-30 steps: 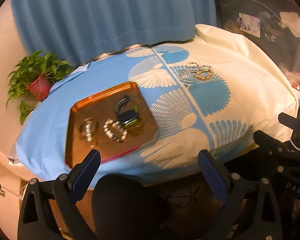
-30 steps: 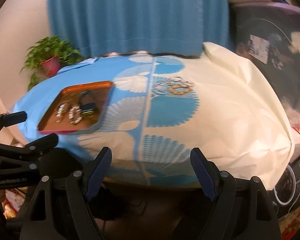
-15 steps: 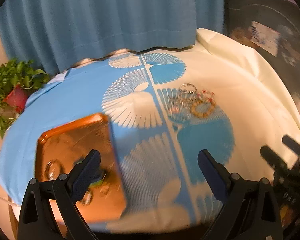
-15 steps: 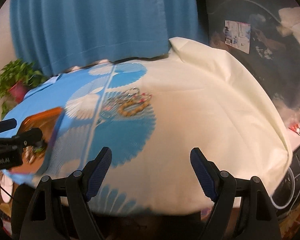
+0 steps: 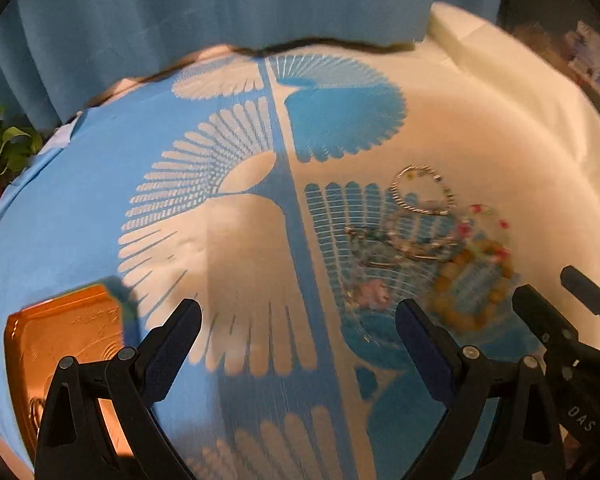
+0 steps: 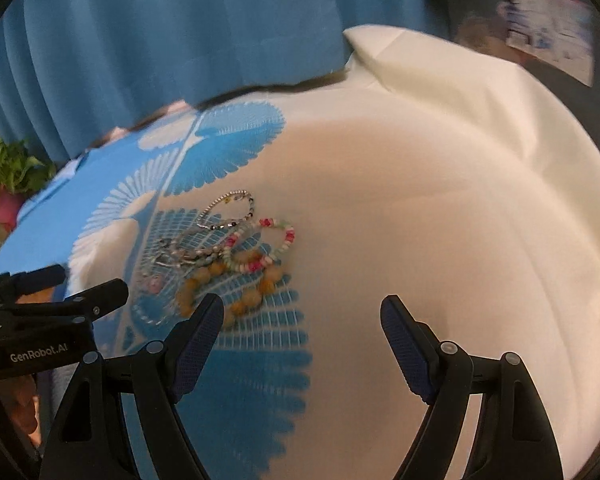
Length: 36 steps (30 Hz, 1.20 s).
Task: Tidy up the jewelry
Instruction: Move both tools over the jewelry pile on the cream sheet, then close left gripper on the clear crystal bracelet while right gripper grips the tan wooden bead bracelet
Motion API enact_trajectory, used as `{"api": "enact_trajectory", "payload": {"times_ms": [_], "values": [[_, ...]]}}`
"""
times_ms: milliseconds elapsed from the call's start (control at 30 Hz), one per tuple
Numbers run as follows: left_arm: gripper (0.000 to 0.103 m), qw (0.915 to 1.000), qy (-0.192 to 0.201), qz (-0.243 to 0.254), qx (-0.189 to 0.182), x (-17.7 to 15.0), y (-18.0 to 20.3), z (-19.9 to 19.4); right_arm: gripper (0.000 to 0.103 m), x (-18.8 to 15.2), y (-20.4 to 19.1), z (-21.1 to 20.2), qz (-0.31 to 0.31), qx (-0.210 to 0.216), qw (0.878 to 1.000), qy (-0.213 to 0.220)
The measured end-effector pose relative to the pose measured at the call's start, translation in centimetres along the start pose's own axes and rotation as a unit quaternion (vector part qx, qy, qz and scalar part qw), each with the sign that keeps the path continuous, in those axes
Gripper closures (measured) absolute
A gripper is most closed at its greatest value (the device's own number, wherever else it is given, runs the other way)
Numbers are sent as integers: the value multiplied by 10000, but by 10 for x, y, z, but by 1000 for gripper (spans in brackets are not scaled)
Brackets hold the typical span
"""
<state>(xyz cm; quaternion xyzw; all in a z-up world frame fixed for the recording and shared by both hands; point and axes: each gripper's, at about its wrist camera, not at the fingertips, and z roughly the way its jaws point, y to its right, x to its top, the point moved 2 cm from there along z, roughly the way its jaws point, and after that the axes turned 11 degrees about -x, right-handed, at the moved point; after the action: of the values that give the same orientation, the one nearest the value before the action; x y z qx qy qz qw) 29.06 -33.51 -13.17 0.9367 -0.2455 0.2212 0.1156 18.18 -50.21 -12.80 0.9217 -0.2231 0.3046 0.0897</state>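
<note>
A pile of bracelets lies on the patterned cloth: a silver bead bracelet (image 6: 230, 210), a pink and white bead bracelet (image 6: 266, 244) and an amber bead bracelet (image 6: 224, 284). In the left wrist view the same pile (image 5: 428, 240) is blurred, ahead and to the right. My left gripper (image 5: 298, 332) is open and empty above the cloth. My right gripper (image 6: 302, 330) is open and empty, just right of the pile. The orange tray (image 5: 64, 332) sits at the lower left, partly hidden by my left finger.
A blue and cream tablecloth (image 5: 240, 240) covers the table. A blue curtain (image 6: 180, 20) hangs behind. A potted plant (image 6: 12, 176) stands at the far left. The right gripper's body (image 5: 572, 332) shows at the right of the left wrist view.
Both grippers have moved forward over the table toward the bracelet pile, which is now much closer. The tray has slid to the lower left of the left wrist view. Both stay open.
</note>
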Motion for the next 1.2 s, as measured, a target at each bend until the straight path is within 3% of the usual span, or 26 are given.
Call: {"api": "enact_trajectory", "payload": {"times_ms": [133, 233, 333, 367, 400, 433, 467, 500, 533, 567, 733, 1200], "values": [[2, 9997, -100, -177, -146, 3, -13, 23, 21, 3, -14, 27, -252, -119, 9994, -186], [3, 9993, -201, -157, -288, 7, -16, 26, 11, -2, -23, 34, -655, -495, 9966, -39], [17, 9989, -188, 39, -420, 11, -10, 26, 0, -1, -21, 41, -584, -464, 9971, -167], [42, 9987, -121, 171, -461, 11, -4, 23, 0, -1, -22, 41, -589, -471, 9970, -164], [90, 9976, -44, 345, -604, 10, 3, 18, 1, 0, -22, 42, -584, -476, 9970, -162], [89, 9957, -95, 572, -724, 9, 11, 16, 4, -1, -23, 40, -602, -457, 9971, -131], [89, 9944, -147, 660, -814, 8, 15, 16, 24, -2, -26, 36, -660, -397, 9970, -17], [89, 9929, -111, 672, -977, 5, 19, 13, 67, -2, -29, 29, -764, -292, 9966, 105], [89, 9916, -66, 640, -1120, 2, 20, 9, 86, -4, -32, 25, -876, -301, 9956, 121], [89, 9911, -64, 579, -1197, -1, 20, 6, 90, -7, -34, 23, -953, -391, 9946, 104], [92, 9908, 165, 315, -1307, -17, 15, -32, 90, -19, -19, -1, -596, -120, 9982, 0], [92, 9884, 710, 285, -1310, -74, 12, -142, 90, -38, 27, -118, -146, -150, 9978, 635]]}}
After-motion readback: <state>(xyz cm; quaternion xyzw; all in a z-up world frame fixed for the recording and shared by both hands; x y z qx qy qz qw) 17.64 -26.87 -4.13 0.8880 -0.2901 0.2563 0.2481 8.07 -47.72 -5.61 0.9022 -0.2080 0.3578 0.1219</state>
